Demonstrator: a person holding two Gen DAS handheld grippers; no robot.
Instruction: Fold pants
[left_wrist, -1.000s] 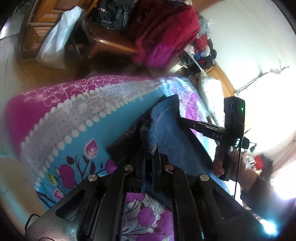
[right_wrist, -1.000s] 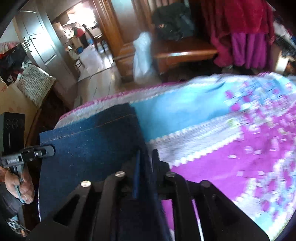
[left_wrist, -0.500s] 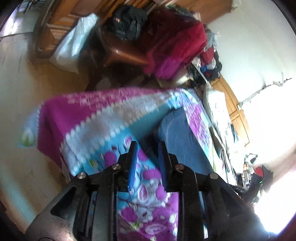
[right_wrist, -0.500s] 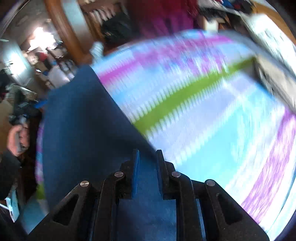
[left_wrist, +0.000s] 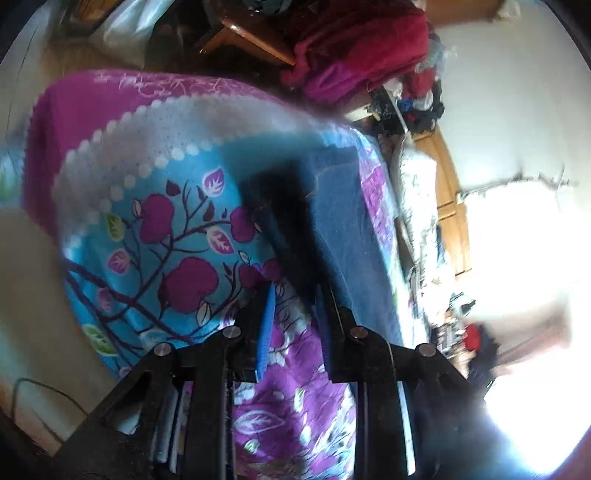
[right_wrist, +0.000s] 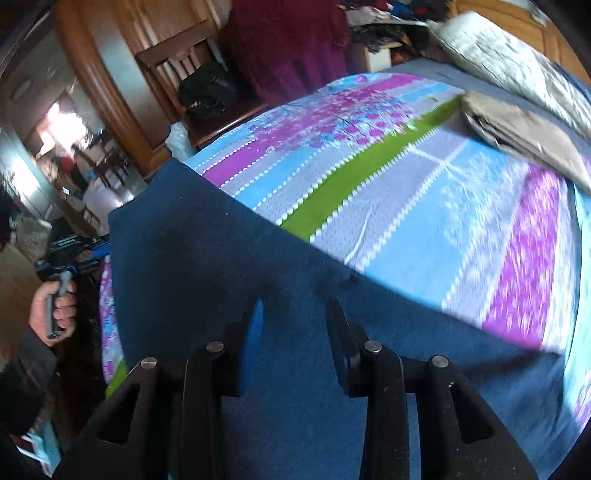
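Both grippers stand with their jaws apart and nothing between the pads. From its own camera, the left gripper (left_wrist: 293, 314) hovers over the bedspread (left_wrist: 155, 229), blue pads spread, with the flowered purple-and-turquoise cloth showing through the gap. Just ahead of its fingertips and running off to the upper right lie the pants (left_wrist: 332, 221), a long strip of blue denim flat on the bed, a dark shadow band crossing the nearer part. Farther ahead, past the end of the bed, a pile of red and magenta fabric (left_wrist: 354, 51) sits heaped on wooden furniture, and to the right a bright wall washes out.

The right gripper (right_wrist: 295, 314) is likewise spread wide, its two fingers poised above the denim with dark blue cloth filling the space between and beneath them; whether the tips touch the fabric cannot be told. The pants stretch from under this gripper away to the upper left. Beyond their far edge, ahead and to the right, the striped part of the bedspread shows green, purple and pale blue bands, and a folded beige cloth (right_wrist: 524, 129) rests at the far right. Off to the far left, the person's left hand (right_wrist: 55, 310) grips the handle of the other tool.
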